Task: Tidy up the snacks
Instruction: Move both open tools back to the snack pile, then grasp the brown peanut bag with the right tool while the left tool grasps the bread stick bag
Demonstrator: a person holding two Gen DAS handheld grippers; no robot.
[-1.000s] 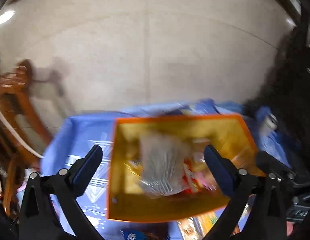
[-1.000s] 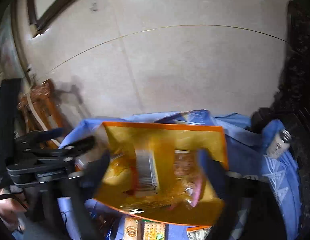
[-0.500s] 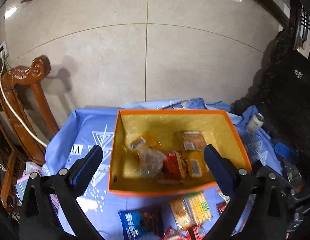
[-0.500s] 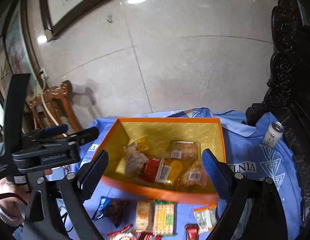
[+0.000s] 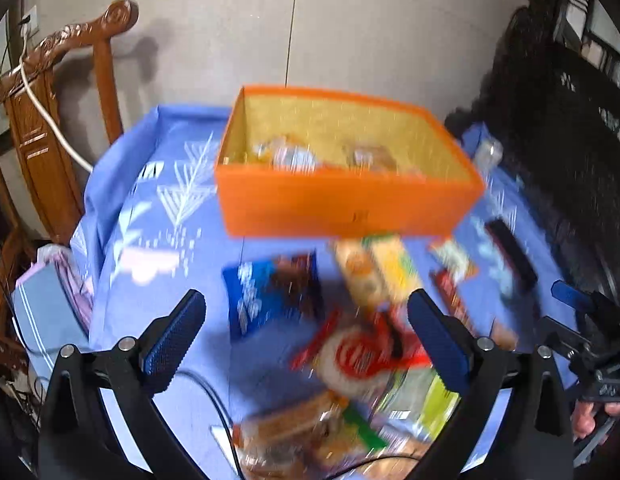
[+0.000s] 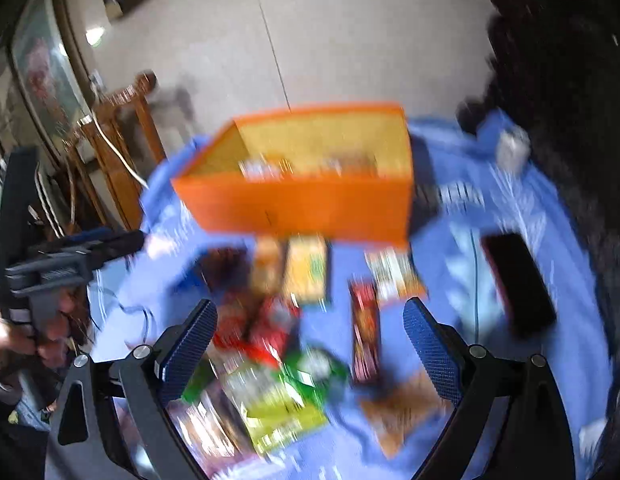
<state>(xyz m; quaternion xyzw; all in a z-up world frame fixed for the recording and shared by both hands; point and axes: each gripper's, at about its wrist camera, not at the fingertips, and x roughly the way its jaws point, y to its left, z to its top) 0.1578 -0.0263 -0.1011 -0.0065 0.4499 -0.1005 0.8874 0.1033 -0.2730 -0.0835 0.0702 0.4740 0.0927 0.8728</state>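
An orange box (image 5: pixel 342 200) with a yellow inside stands on a blue tablecloth (image 5: pixel 157 272) and holds several snack packs. More packs lie in front of it: a blue pack (image 5: pixel 269 292), a red and white pack (image 5: pixel 358 356), biscuit packs (image 5: pixel 374 272). My left gripper (image 5: pixel 305 336) is open and empty above these loose packs. My right gripper (image 6: pixel 310 340) is open and empty above a green pack (image 6: pixel 285 400) and a red bar (image 6: pixel 366 332). The orange box (image 6: pixel 310 200) stands beyond. Both views are blurred.
A carved wooden chair (image 5: pixel 53 120) stands left of the table, dark carved furniture (image 5: pixel 558 128) at the right. A drink can (image 6: pixel 512 150) and a black phone (image 6: pixel 518 284) lie on the cloth at the right. A cable (image 5: pixel 213 400) runs over the near cloth.
Both grippers have pulled back from over the box and dropped lower. The packs they let go of a second ago now lie in the box. The loose packs in front fill the view.
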